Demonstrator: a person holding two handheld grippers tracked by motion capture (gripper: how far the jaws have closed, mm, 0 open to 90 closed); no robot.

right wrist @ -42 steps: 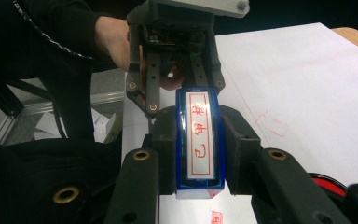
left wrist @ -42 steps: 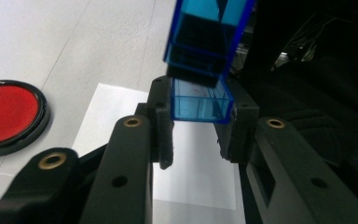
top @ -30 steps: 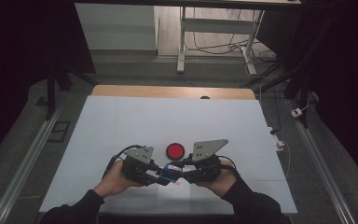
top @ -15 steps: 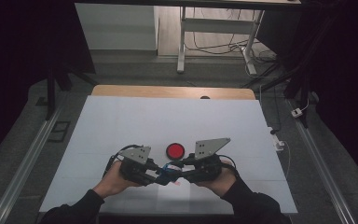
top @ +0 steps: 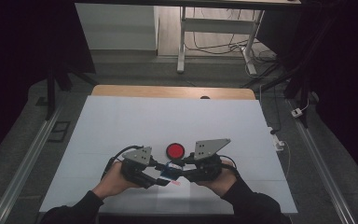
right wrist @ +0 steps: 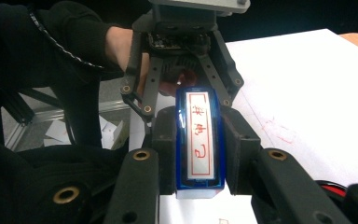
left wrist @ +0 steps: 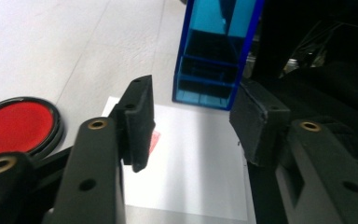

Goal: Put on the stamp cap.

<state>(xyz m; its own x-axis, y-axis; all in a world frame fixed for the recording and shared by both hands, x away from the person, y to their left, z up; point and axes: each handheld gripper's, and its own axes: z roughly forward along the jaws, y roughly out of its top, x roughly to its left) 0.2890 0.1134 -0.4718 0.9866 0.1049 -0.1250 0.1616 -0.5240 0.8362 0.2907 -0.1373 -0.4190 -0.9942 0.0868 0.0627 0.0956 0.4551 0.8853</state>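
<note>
A blue stamp (right wrist: 200, 140) with a white face and red characters is clamped between the pads of my right gripper (right wrist: 200, 149). In the high view the stamp (top: 170, 171) hangs between the two grippers near the table's front edge. My left gripper (left wrist: 193, 121) faces it with its jaws apart; they have just been opening. The stamp's blue end (left wrist: 209, 60) sits just past its fingertips, untouched. Under both lies a white paper (left wrist: 191, 163) with a faint red print. A round red ink pad (top: 175, 150) rests just behind the grippers.
The white table top (top: 168, 121) stretches back to a wooden strip (top: 168, 91). Metal rails run along both sides on the floor. Cables and a desk frame stand beyond the far edge.
The left gripper's jaws have spread apart at the blue stamp's end. Both hands stay where they were.
</note>
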